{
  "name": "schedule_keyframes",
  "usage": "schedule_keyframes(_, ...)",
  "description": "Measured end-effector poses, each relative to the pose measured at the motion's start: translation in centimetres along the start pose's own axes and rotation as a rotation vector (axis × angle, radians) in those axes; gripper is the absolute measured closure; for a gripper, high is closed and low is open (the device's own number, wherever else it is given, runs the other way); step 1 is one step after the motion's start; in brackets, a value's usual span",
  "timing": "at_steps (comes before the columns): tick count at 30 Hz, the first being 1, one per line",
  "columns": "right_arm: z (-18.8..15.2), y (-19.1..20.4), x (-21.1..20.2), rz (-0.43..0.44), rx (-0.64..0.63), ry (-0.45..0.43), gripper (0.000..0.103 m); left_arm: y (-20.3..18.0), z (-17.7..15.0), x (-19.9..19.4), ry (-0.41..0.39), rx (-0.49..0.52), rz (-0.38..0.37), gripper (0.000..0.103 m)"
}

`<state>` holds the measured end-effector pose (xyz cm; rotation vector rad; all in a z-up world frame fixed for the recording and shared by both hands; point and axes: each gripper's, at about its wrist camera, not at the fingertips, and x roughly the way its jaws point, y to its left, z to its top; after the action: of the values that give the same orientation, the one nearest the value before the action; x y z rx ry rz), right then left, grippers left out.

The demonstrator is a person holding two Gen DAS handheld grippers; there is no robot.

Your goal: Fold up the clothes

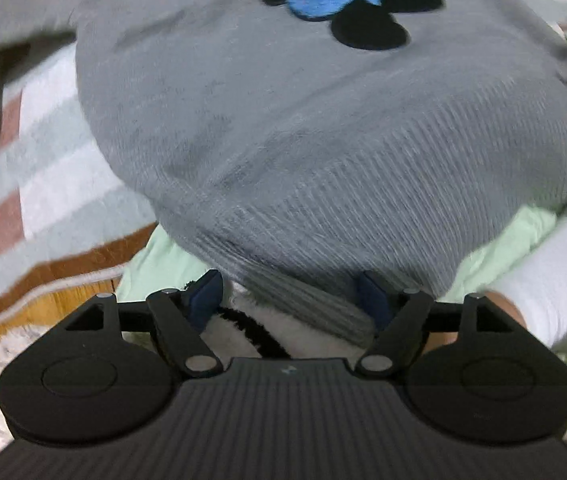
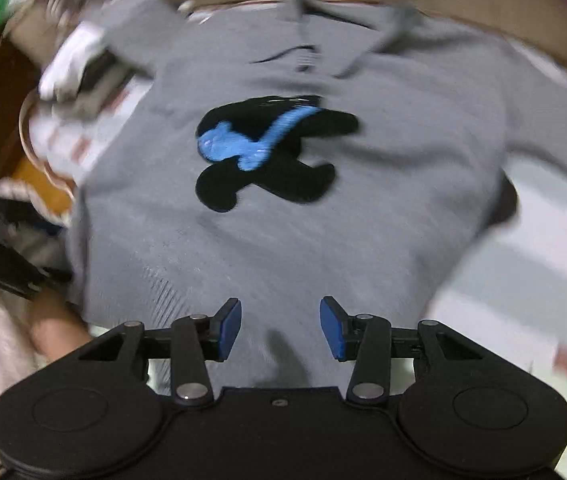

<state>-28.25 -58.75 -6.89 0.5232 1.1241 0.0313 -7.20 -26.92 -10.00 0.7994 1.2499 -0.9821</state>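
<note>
Left wrist view: the grey sweater point(image 1: 283, 120) fills the frame, front side up, its black and blue motif point(image 1: 347, 4) at upper centre.
Sweater's place: spread over a striped blanket point(image 1: 43, 168); a pale green cloth point(image 1: 155, 260) peeks out under the ribbed hem point(image 1: 303, 292) at lower centre.
Left gripper point(image 1: 289, 300): jaws stand well apart, and the bunched hem runs between the blue pads point(image 1: 203, 300); neither pad looks pressed on it, so it reads as a let-go or a reach, not a grip.
Why there: the hem is the natural edge to lift for a fold up toward the collar.
Right wrist view: same sweater point(image 2: 303, 240), collar at upper centre, motif point(image 2: 267, 152) mid-frame, everything smeared by motion blur.
Right gripper point(image 2: 281, 328): jaws about half open over the lower body of the knit, nothing between the pads point(image 2: 231, 328).
Upper left of that view: a white-gloved hand point(image 2: 71, 68) sits by the sleeve point(image 2: 135, 16), with what seems to be a dark tool under it; too blurred to say more.
Lower left: a bare forearm point(image 2: 51, 328) beside the sweater's edge.
Fold status: judged not begun, since the garment lies flat and open, sleeves out.
</note>
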Motion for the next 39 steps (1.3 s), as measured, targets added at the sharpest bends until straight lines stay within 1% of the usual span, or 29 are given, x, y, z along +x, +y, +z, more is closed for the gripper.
schedule_keyframes(1, -0.5, -0.8, -0.6, 0.018, 0.017, 0.019, 0.05, 0.0, 0.0, -0.1, -0.019, 0.001, -0.001, 0.049)
schedule_keyframes(2, -1.1, -1.6, -1.1, 0.033, 0.033, 0.041, 0.047, 0.1, -0.1, -0.1, -0.032, -0.005, -0.008, 0.088)
schedule_keyframes(3, -1.6, -2.2, -1.2, 0.056, 0.057, 0.068, 0.045, 0.3, -0.2, -0.4, -0.05, -0.02, -0.014, 0.089)
schedule_keyframes(5, -2.7, -3.5, -1.2, 0.105, 0.107, 0.123, 0.043, 0.6, -0.5, -1.7, -0.12, -0.046, -0.014, 0.09)
schedule_keyframes(9, -5.9, -4.5, 0.4, 0.152, 0.177, 0.199, 0.042, 2.0, -1.9, -6.5, -0.287, -0.12, 0.027, 0.091)
schedule_keyframes(11, -7.2, -4.7, 1.3, 0.18, 0.202, 0.228, 0.042, 2.7, -2.8, -8.6, -0.351, -0.156, 0.027, 0.092)
schedule_keyframes(13, -8.2, -5.2, 2.3, 0.227, 0.256, 0.23, 0.042, 3.1, -3.5, -9.5, -0.378, -0.185, 0.006, 0.092)
schedule_keyframes(14, -8.6, -5.5, 2.9, 0.257, 0.297, 0.229, 0.04, 3.3, -3.8, -9.7, -0.387, -0.199, -0.004, 0.092)
schedule_keyframes(15, -8.9, -5.9, 3.5, 0.269, 0.35, 0.21, 0.035, 3.3, -4.0, -9.4, -0.388, -0.207, -0.009, 0.092)
schedule_keyframes(16, -9.3, -6.3, 4.2, 0.276, 0.406, 0.187, 0.034, 3.3, -4.1, -8.9, -0.385, -0.207, -0.006, 0.092)
schedule_keyframes(17, -9.3, -6.4, 4.2, 0.262, 0.435, 0.14, 0.034, 3.2, -4.1, -8.2, -0.38, -0.206, 0.009, 0.092)
schedule_keyframes(19, -9.2, -6.0, 3.9, 0.264, 0.429, 0.116, 0.034, 3.4, -3.9, -7.2, -0.379, -0.22, 0.044, 0.093)
schedule_keyframes(20, -9.2, -5.7, 3.5, 0.255, 0.414, 0.102, 0.044, 3.6, -3.9, -7.0, -0.385, -0.23, 0.048, 0.094)
schedule_keyframes(21, -9.4, -5.2, 3.1, 0.259, 0.382, 0.093, 0.082, 3.7, -3.9, -7.1, -0.401, -0.242, 0.042, 0.094)
schedule_keyframes(22, -9.4, -4.6, 2.5, 0.291, 0.337, 0.098, 0.092, 3.8, -4.1, -7.5, -0.414, -0.255, 0.04, 0.094)
schedule_keyframes(24, -9.3, -3.2, 0.4, 0.348, 0.253, 0.079, 0.093, 4.0, -4.8, -9.0, -0.428, -0.273, 0.034, 0.095)
schedule_keyframes(28, -8.4, -2.0, -4.5, 0.433, 0.175, 0.035, 0.095, 3.8, -7.0, -12.3, -0.457, -0.266, 0.012, 0.095)
schedule_keyframes(29, -8.4, -2.0, -5.4, 0.43, 0.163, 0.033, 0.095, 3.8, -7.6, -12.8, -0.458, -0.267, 0.012, 0.095)
schedule_keyframes(31, -8.5, -2.2, -5.8, 0.395, 0.118, 0.06, 0.095, 3.5, -8.1, -12.2, -0.427, -0.257, 0.036, 0.095)
schedule_keyframes(33, -9.1, -2.2, -3.8, 0.306, 0.081, 0.147, 0.095, 3.1, -8.2, -10.4, -0.362, -0.234, 0.069, 0.094)
schedule_keyframes(35, -9.6, -1.6, -1.0, 0.221, 0.046, 0.239, 0.095, 2.9, -7.9, -8.8, -0.305, -0.258, 0.096, 0.094)
schedule_keyframes(36, -9.7, -1.1, 0.3, 0.184, 0.027, 0.278, 0.091, 2.7, -7.7, -8.6, -0.298, -0.255, 0.097, 0.093)
schedule_keyframes(37, -9.8, -0.6, 1.5, 0.148, 0.009, 0.317, 0.091, 2.6, -7.4, -8.8, -0.301, -0.249, 0.097, 0.092)
schedule_keyframes(38, -9.7, 0.0, 2.1, 0.144, -0.026, 0.34, 0.09, 2.5, -7.1, -9.3, -0.316, -0.239, 0.095, 0.087)
schedule_keyframes(39, -9.4, 0.5, 2.1, 0.147, -0.056, 0.346, 0.084, 2.4, -6.8, -9.9, -0.331, -0.228, 0.093, 0.082)
